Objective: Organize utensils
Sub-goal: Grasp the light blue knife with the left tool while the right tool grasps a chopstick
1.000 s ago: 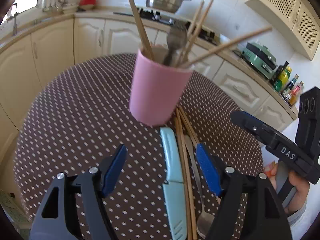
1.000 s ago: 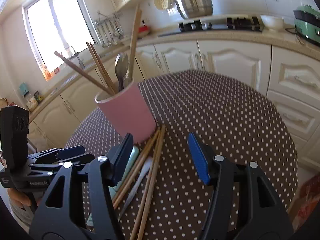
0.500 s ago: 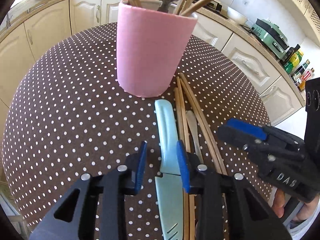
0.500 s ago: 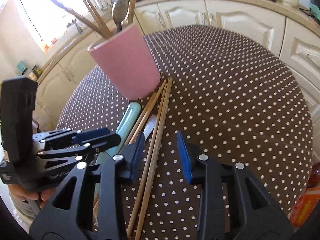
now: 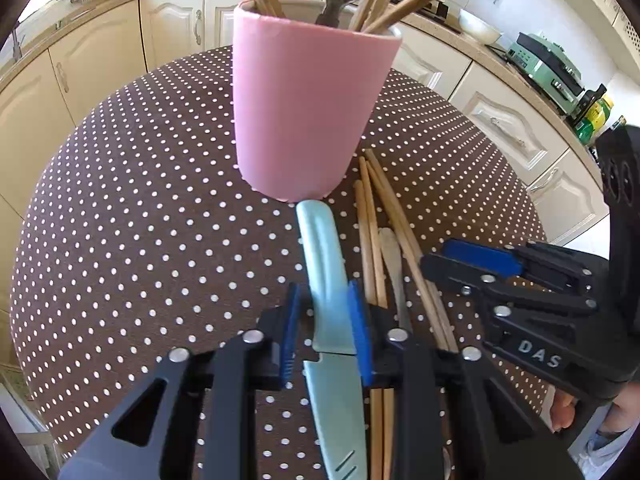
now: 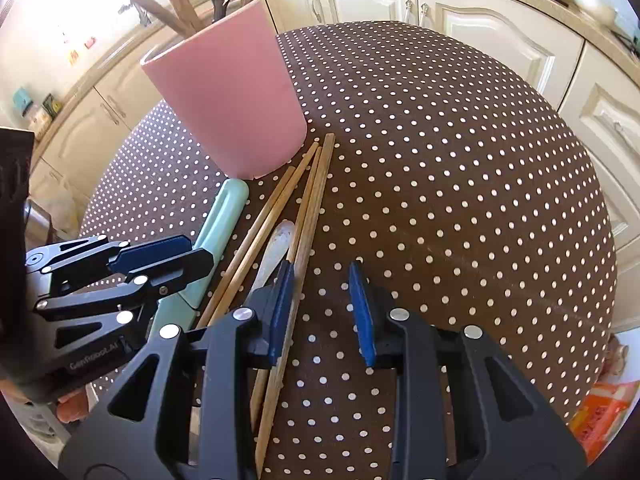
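Your left gripper (image 5: 324,320) straddles the teal knife (image 5: 326,264), jaws closing, the right pad touching the handle and the left pad a sliver off it. The knife lies flat on the dotted tablecloth (image 5: 140,240), long axis running straight ahead of the claw, handle end touching the base of the pink cup (image 5: 308,96) beyond the fingertips, sheathed blade passing back beneath the claw. Your right gripper (image 6: 322,308) is closing too, its jaws still spread; the loose chopsticks (image 6: 308,208) lie along its left pad, pointing forward toward the cup, with only tablecloth between the pads.
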Available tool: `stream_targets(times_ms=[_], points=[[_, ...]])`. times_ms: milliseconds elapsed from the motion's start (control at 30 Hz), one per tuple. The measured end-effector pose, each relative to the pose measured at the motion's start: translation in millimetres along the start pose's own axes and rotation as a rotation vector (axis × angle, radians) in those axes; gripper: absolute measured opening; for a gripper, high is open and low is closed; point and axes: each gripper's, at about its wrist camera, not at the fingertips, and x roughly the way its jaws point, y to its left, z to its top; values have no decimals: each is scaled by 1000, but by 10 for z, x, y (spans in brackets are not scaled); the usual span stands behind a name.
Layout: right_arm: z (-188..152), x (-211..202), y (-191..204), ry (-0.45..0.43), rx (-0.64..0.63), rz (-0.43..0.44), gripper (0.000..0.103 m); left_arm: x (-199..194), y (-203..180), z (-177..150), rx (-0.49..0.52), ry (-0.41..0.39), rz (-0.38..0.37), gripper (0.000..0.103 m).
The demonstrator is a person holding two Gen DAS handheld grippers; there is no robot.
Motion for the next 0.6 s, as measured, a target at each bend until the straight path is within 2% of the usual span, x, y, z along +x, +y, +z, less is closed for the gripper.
stream_targets(times_ms=[267,400,467,500,533,567,600], points=[[197,115,84,57,-55,-58,28,61,-156,64,24,10,40,19],[221,163,91,87,-73,-57,28,80,-212,104,42,36,83,21],[220,202,168,90,-109,-98,28,169,-231,145,30,68,85,20],[222,221,215,92,-132,-123,28,190,-270,166,45,57,102,21],[222,230,242,93,-145,-132,26,206,-309,180,58,52,116,18],[231,234,244,87,-150,-133,15,213,-328,191,56,46,127,15],[228,229,232,80,-147,-132,10,217,-336,205,45,40,124,13]])
